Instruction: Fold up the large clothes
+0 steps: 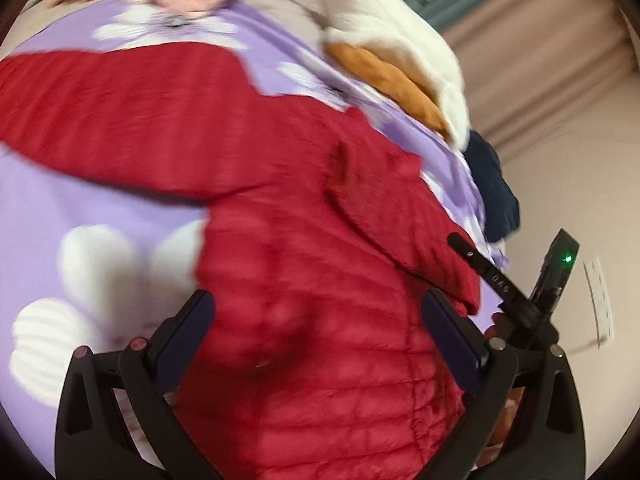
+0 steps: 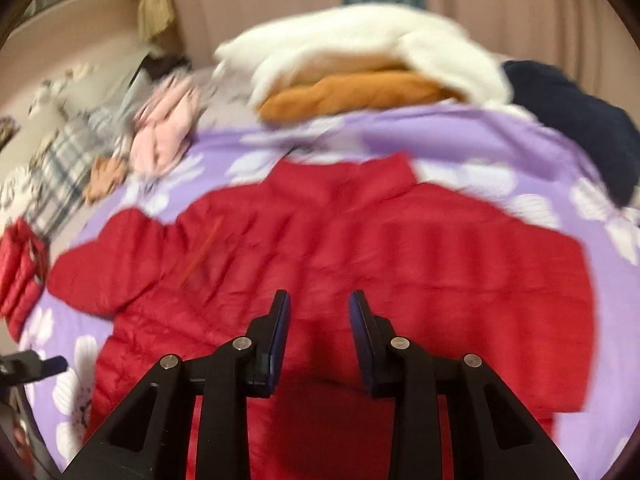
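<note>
A red quilted puffer jacket (image 2: 320,248) lies flat on a purple bedspread with white flowers (image 2: 472,140), collar away from me. One sleeve (image 2: 120,256) sticks out to the left; the right side looks folded in. My right gripper (image 2: 319,300) is open and empty, hovering above the jacket's lower middle. In the left wrist view the jacket (image 1: 304,280) fills the centre, with a sleeve (image 1: 100,100) stretching up left. My left gripper (image 1: 318,304) is open above the jacket body. The right gripper (image 1: 520,292) shows at the right edge there.
A white fleece (image 2: 360,44) on an orange garment (image 2: 352,96) lies at the bed's far side, with a dark navy garment (image 2: 576,120) to its right. Pink (image 2: 164,136), plaid (image 2: 64,168) and another red garment (image 2: 20,272) lie at the left. Beige curtains (image 2: 520,8) hang behind.
</note>
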A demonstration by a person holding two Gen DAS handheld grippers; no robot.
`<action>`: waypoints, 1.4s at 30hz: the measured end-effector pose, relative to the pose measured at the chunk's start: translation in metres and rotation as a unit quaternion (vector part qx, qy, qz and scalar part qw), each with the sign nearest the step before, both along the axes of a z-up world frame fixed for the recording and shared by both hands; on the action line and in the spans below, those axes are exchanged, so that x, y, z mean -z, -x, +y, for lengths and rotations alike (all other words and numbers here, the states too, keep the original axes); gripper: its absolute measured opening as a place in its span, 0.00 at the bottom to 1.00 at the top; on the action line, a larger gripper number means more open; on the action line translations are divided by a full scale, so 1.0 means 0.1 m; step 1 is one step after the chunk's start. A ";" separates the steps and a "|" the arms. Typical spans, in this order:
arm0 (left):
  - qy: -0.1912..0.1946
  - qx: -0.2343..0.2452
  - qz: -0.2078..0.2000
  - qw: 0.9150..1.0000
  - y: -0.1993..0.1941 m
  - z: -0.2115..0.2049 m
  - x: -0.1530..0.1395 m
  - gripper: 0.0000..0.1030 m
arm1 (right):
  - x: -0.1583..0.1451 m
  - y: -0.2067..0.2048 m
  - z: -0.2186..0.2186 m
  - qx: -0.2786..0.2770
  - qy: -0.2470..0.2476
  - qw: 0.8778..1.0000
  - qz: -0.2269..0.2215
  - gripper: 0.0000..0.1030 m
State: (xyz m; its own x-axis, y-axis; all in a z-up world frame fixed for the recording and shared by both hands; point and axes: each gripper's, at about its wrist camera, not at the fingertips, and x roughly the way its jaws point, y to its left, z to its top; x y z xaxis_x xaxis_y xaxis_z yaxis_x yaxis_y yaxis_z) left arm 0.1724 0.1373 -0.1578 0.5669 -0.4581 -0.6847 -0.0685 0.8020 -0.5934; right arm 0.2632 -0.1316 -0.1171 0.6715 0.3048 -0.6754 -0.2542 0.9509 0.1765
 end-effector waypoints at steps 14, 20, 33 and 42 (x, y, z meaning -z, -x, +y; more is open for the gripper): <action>0.050 0.078 -0.046 0.995 -1.22 -0.69 -0.01 0.92 | 0.17 0.13 -1.12 0.120 -0.038 0.992 -0.001 0.32; 0.052 0.070 -0.005 0.996 -1.46 -0.77 0.32 0.87 | 0.32 0.11 -1.30 0.126 -0.055 0.990 0.010 0.32; 0.015 0.066 0.048 0.997 -1.54 -0.77 0.55 0.76 | 0.65 0.04 -1.31 0.144 -0.041 0.987 0.066 0.32; 0.008 0.034 0.000 0.999 -0.88 -0.36 0.15 0.87 | 0.16 0.57 -1.23 0.114 -0.055 0.992 0.004 0.32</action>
